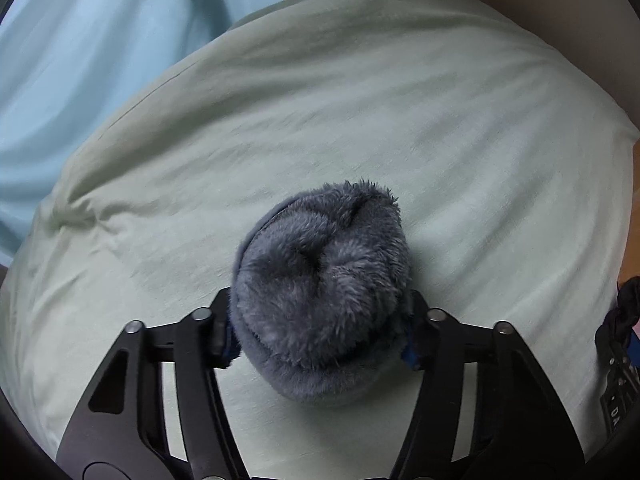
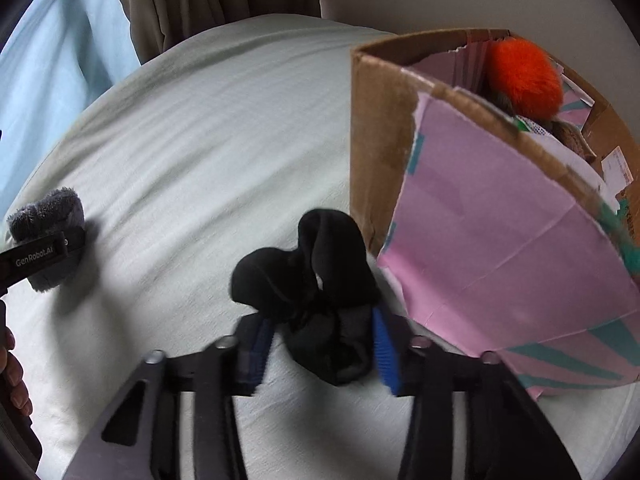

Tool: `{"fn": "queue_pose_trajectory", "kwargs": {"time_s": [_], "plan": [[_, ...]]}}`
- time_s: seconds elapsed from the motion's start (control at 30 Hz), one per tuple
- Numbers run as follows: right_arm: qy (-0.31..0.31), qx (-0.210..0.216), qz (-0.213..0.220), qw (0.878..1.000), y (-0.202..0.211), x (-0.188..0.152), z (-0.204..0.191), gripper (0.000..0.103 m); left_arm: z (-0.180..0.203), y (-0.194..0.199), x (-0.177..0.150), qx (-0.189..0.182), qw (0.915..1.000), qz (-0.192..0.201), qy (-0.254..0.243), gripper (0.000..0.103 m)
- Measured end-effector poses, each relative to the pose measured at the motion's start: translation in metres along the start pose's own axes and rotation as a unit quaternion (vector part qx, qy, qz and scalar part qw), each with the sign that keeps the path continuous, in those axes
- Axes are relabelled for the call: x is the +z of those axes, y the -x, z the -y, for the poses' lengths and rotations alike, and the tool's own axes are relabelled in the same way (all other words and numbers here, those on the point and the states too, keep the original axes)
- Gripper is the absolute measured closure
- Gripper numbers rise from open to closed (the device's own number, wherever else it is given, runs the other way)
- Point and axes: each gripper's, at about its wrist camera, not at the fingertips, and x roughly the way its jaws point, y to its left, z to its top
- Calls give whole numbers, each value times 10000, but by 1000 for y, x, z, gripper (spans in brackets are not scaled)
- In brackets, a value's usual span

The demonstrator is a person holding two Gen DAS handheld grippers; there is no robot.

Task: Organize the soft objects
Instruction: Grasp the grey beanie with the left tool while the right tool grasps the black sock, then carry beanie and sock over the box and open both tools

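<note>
Clamping the fuzzy grey sock [image 1: 320, 300], my left gripper [image 1: 320, 336] hangs well left of the cardboard box [image 2: 500, 216]. My right gripper [image 2: 320, 352] pinches the black sock bundle [image 2: 312, 292] just beside the box; its loose loops could snag the rim and tug free.

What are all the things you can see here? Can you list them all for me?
Fuzzy sock bundle: one, grey-blue, gripped over the bed.
Black sock bundle: one, black, gripped beside the box.
Cardboard box: one, brown with pink and teal panels, standing on the bed at right.
Fluffy toy: one, orange, inside the box on top.
Bed sheet: one, pale green, under everything.
Curtain: one, brown-grey, behind the bed.
Blue cloth: one, light blue, far left.
Left gripper: black, shut on the fuzzy bundle.
Right gripper: black with blue pads, shut on the black bundle.
</note>
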Motion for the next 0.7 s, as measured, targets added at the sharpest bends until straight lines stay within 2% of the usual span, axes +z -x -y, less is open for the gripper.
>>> {"fn": "queue_pose_trajectory", "kwargs": {"time_s": [0.1, 0.43, 0.7], "plan": [[41, 17, 35, 10000, 4, -2, 1, 75, 1, 6, -1, 22, 10000, 67, -25, 53], [250, 169, 264, 9992, 32, -1, 0, 75, -1, 53, -9, -16, 9996, 269, 97, 54], [413, 428, 593, 9965, 86, 15, 1, 75, -5, 123, -6, 13, 9981, 474, 387, 54]]}}
